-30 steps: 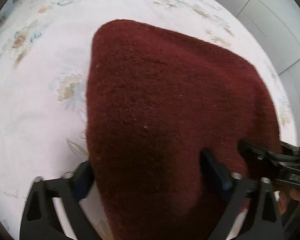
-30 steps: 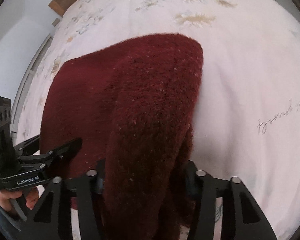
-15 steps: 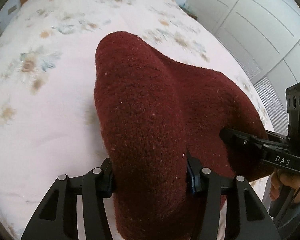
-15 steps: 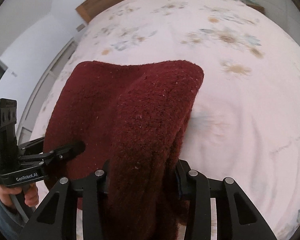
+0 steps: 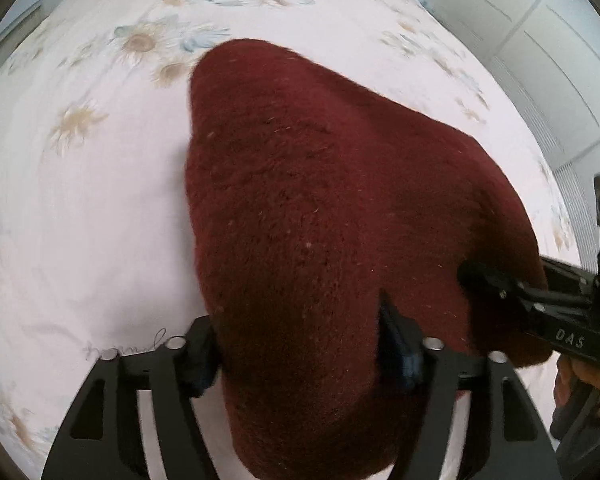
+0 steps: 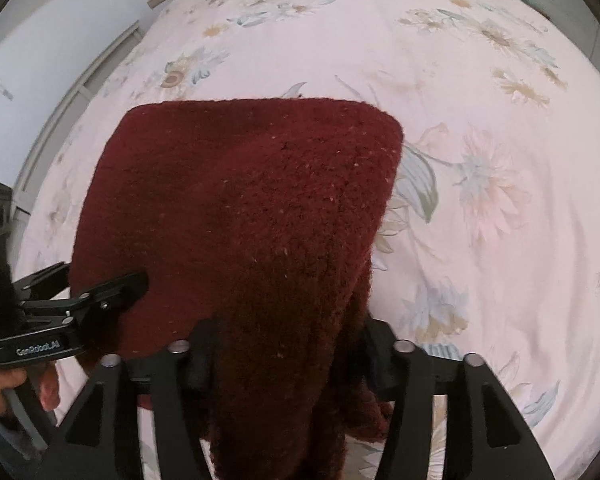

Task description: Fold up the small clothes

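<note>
A: How many garments do you count?

B: One. A single dark red knitted garment, thick and fuzzy, draped over a floral bedsheet with its near end lifted up into both tools.

A: And grippers?

B: Two, one per hand. The left gripper has the near edge of the knit bunched between its fingers, and the pads press on the wool from both sides, so it is clamped on the fabric. Its jaws have just been opening somewhat, yet the cloth is gripped between them.

A: The right one?

B: Same story. The right gripper has a thick fold of the garment hanging through its two fingers, pinched on both sides. Its jaws have also just been opening a little, with the knit between them.

A: Any writing?

B: Yes. The left wrist view catches the right tool's side, marked "DAS". The right wrist view shows the left tool's side reading "GenRobot.AI". There is also faint cursive script printed on the sheet, too small to read.

A: Hands?

B: One hand shows below the left tool's handle.
</note>
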The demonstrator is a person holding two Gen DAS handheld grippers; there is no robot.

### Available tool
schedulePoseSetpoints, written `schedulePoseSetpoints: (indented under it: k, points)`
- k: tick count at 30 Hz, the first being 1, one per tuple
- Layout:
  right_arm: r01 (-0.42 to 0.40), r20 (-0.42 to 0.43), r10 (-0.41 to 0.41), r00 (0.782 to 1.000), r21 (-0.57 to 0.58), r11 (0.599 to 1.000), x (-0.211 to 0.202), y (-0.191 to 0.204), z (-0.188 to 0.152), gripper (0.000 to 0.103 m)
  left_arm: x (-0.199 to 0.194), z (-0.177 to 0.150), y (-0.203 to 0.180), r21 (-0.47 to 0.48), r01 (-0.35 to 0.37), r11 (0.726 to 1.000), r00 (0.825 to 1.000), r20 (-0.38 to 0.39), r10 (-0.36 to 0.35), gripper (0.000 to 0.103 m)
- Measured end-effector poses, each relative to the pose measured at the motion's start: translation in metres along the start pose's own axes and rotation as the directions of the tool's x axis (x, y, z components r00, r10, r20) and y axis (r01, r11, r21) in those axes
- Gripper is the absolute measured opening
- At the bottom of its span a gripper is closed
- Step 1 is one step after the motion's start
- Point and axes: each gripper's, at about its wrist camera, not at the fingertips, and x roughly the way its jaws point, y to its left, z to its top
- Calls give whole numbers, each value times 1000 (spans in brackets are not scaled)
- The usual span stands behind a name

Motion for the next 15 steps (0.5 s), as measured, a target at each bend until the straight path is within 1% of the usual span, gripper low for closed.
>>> schedulePoseSetpoints:
  k: [2,3,4,5,6,7,9,10,11,12,13,14,15]
  points:
    - [11,3,-11,1000,-10,1000,0,1,-1,63,0,-5,5,-26,-14,1000,1000,13,14,77]
    - [13,6,-13,1000,-9,1000,1,0,-1,66,-3,-8,11,-25,-21,999,1000,15,21,79]
    - [19,13,-19,1000,-8,1000,1,-2,-2,70,-3,-9,11,-23,-34,999,999,17,34,85]
    - [27,21,-27,999,-7,1000,1,-2,-1,78,-5,-14,10,-20,-50,999,999,17,50,91]
    - [32,30,-32,999,-6,999,-2,-2,-1,80,-6,-15,7,-18,-63,998,998,17,64,93]
    - [31,33,-31,999,-5,1000,-7,-1,-5,81,-5,-15,3,-19,-71,997,997,11,71,96]
    - [37,46,-37,998,2,999,-16,-2,-7,83,-6,-11,6,-43,-66,997,998,-7,66,96]
    - [48,60,-48,997,-2,999,-21,-2,-7,87,-8,-12,8,-60,-65,996,998,-19,64,96]
    - [61,76,-60,995,-10,998,-26,-1,-7,90,-6,-1,1,-70,-67,995,998,-25,65,96]
    - [69,96,-67,993,-18,997,-31,1,-8,100,-10,0,2,-77,-70,995,997,-26,68,96]
    - [67,108,-64,992,-23,997,-34,0,-10,102,-19,-1,7,-75,-82,994,997,-21,81,97]
    - [66,119,-62,991,-28,997,-37,2,-12,102,-25,-3,6,-68,-100,993,995,-10,99,101]
    - [69,121,-65,991,-34,997,-37,4,-12,102,-31,-3,5,-61,-116,991,993,9,116,102]
